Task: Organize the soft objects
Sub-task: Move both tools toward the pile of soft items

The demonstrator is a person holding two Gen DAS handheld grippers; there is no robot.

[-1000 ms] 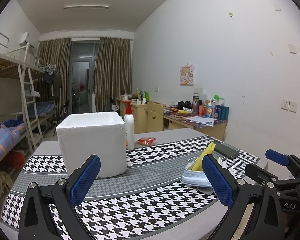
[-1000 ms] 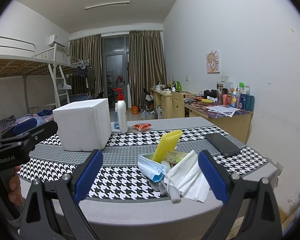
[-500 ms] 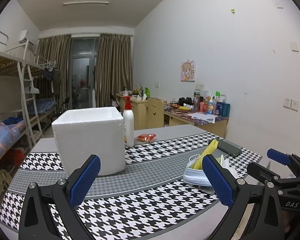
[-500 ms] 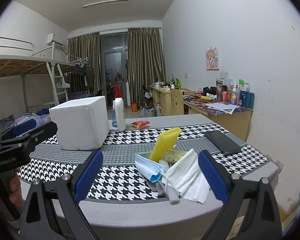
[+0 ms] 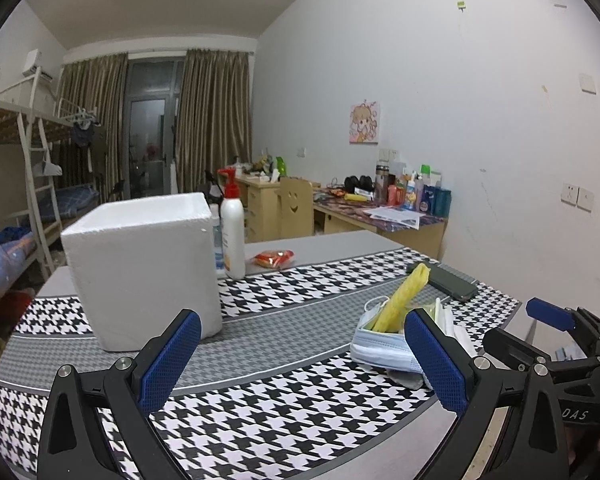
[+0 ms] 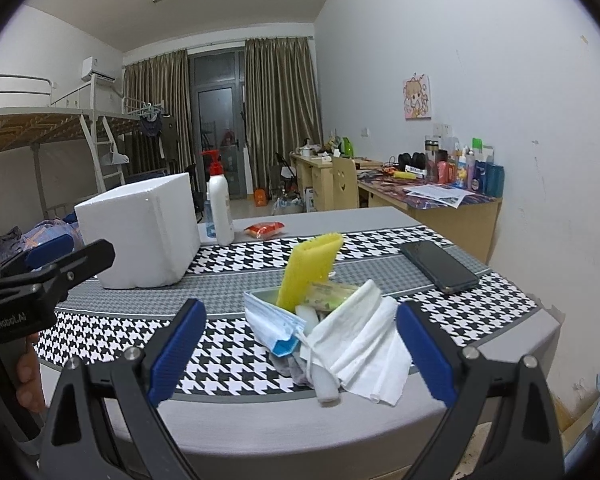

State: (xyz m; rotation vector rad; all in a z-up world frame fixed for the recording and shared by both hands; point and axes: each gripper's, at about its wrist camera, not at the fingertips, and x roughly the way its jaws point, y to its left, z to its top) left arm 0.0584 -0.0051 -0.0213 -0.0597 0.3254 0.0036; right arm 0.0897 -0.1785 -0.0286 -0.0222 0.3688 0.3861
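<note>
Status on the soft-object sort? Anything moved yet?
Nothing looks sorted. Yellow sponge, face masks and tissues lie heaped in one pile. Right gripper is open before the pile, left gripper open, empty. All moves remain, perhaps into the foam box.

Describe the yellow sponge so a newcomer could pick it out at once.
On the houndstooth table runner, right of the white foam box, lies a pile of soft things. The yellow sponge stands tilted in it, the only bright yellow piece, rising above the blue mask and white tissues.
</note>
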